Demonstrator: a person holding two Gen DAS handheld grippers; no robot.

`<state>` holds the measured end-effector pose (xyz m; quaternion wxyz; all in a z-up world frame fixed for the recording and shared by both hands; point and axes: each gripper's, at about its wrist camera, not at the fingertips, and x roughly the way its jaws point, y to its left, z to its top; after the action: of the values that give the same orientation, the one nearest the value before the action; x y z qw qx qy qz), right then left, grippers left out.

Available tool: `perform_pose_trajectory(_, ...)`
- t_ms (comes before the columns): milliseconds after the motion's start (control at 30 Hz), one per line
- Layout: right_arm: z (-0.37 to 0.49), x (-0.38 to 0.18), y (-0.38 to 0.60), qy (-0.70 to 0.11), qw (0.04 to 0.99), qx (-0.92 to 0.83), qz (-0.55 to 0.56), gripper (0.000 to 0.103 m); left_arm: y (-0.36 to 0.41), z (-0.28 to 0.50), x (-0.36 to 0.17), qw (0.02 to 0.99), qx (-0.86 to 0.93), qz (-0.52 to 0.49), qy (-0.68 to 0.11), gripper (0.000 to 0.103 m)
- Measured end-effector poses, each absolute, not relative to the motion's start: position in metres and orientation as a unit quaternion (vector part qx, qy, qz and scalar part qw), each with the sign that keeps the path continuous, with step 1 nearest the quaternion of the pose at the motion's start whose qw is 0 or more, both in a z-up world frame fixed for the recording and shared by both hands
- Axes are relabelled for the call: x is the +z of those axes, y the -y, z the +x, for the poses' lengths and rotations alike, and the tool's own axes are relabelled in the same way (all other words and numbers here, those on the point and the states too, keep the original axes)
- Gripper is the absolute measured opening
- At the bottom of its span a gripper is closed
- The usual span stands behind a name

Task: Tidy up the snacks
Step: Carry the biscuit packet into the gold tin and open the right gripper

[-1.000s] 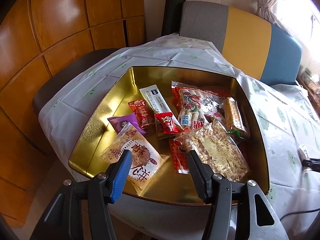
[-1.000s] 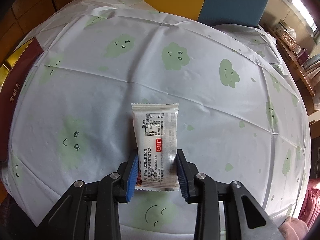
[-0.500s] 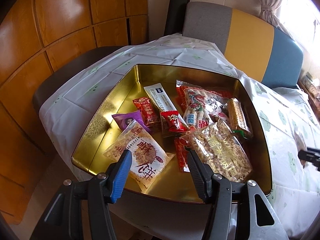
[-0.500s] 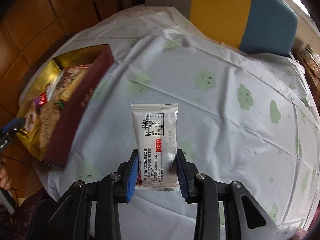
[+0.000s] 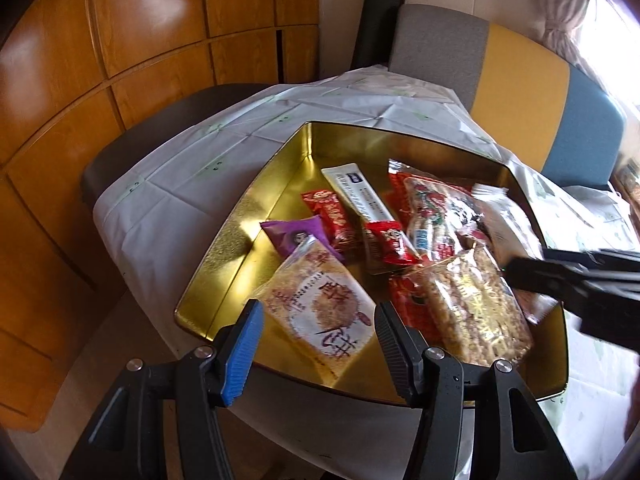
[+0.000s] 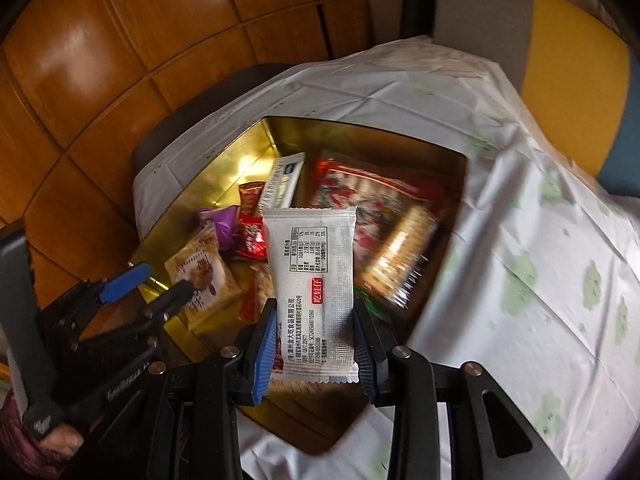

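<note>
Snack packet (image 6: 310, 292), clamped in the right gripper (image 6: 316, 346), is now hanging over the gold tin (image 5: 256, 216) after leaving the tablecloth (image 6: 540, 280), nearing its drop among the other snacks, while the left gripper (image 5: 318, 334) is waiting empty, jaws spread.

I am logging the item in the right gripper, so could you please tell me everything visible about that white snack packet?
The white snack packet is a small flat pillow pouch of matte, finely textured plastic film with serrated crimped ends. Its facing side carries black Chinese print, a nutrition table and a small red label. It stands upright, sealed, pinched at its lower sides by the right gripper, hanging above the gold tin of snacks, touching nothing else visibly.
</note>
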<state>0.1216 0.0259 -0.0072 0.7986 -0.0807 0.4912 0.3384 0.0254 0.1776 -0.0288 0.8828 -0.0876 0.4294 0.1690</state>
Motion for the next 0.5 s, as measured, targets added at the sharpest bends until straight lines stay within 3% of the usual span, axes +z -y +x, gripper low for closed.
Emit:
perform_pose_trajectory(267, 0.153, -0.038, -0.063, -0.508, 0.797, 0.303, -0.119, 0.038, -0.185, 0.025, -0.031, 0.882, 0.172, -0.092, -0.429, 0.059)
perform_pose_trajectory(500, 0.149, -0.036, -0.051, -0.495, 0.808, 0.307, -0.09, 0.041, -0.182, 0.025, -0.032, 0.883, 0.171, -0.091, -0.428, 0.059)
